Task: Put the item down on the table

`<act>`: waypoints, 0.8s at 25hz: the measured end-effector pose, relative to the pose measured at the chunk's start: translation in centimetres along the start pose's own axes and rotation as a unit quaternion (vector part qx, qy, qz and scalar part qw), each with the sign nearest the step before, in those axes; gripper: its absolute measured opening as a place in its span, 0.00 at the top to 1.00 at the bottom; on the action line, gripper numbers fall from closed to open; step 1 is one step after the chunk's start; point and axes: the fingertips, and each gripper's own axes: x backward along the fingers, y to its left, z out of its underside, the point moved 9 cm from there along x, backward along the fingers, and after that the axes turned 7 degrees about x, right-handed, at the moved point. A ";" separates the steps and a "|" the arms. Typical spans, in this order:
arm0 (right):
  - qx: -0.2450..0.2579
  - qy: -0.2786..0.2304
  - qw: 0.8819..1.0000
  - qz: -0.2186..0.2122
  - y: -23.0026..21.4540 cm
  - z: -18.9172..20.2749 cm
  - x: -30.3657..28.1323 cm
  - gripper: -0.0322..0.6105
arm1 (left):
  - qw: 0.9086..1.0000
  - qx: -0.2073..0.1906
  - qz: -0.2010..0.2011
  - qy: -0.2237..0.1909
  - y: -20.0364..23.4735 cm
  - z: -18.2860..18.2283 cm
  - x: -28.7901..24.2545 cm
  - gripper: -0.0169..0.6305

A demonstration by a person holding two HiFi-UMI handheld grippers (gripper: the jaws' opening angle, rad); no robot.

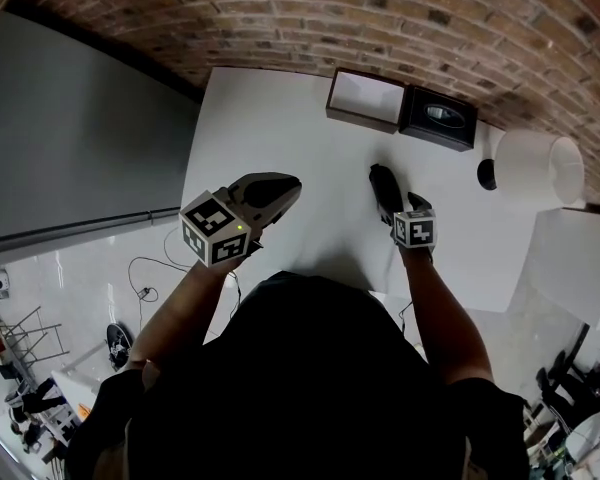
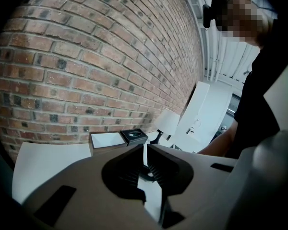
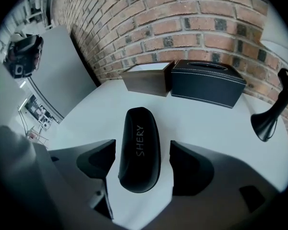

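A black oblong case printed with "SHERY" lies flat on the white table. It sits between the jaws of my right gripper, which is open, with a gap of table showing on each side of the case. In the head view the case pokes out ahead of the right gripper near the table's middle. My left gripper hovers over the table's left part, apart from the case. Its jaws are shut with nothing between them.
A brown open box and a black tissue box stand side by side at the table's far edge, against the brick wall. A lamp with a white shade stands at the right. A grey panel lies to the left.
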 end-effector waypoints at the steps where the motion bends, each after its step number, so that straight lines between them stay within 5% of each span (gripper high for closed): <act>1: 0.000 -0.003 1.000 0.000 0.0 0.0 0.4 0.38 | 1.000 -0.001 0.001 -0.001 -0.3 0.0 0.0 0.91; 20: -0.017 -0.059 0.998 0.025 -1.6 1.5 8.8 0.42 | 0.999 -0.024 0.021 -0.019 -6.3 1.1 0.0 0.91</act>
